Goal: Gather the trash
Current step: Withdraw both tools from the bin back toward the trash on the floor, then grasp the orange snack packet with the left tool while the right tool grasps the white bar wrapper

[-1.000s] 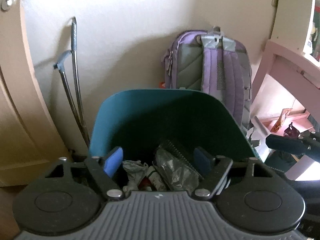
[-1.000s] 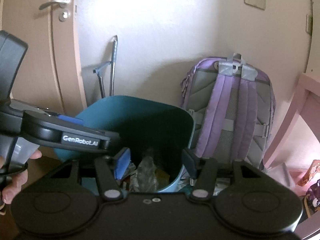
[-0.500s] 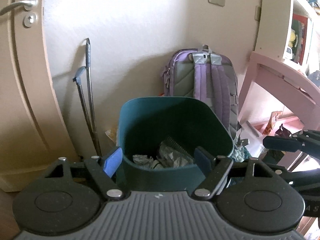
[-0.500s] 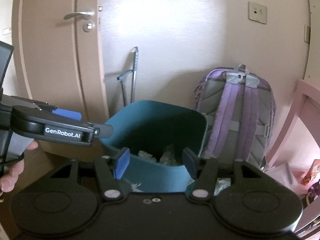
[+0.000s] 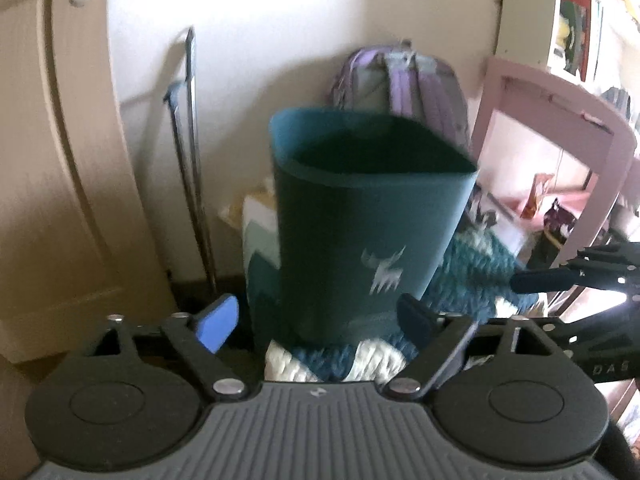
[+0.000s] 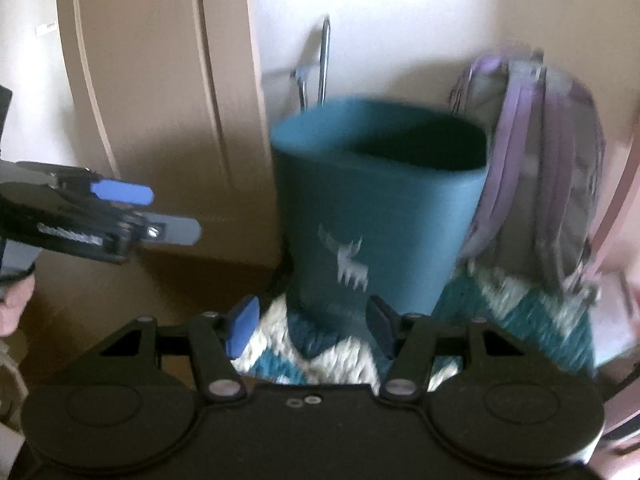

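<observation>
**Trash bin upright on the rug, both claws empty**

Trash bin (image 5: 368, 236), teal with a white deer print, stands on the knitted rug (image 6: 520, 312). A purple backpack (image 6: 548, 168) leans at its 3 o'clock. Left claw (image 5: 320, 320) and right claw (image 6: 310, 326) are spread open, holding nothing, near the bin's base.

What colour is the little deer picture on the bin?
Pale grey-white, on the dark teal bin; the deer shows best in the right wrist view.
</observation>
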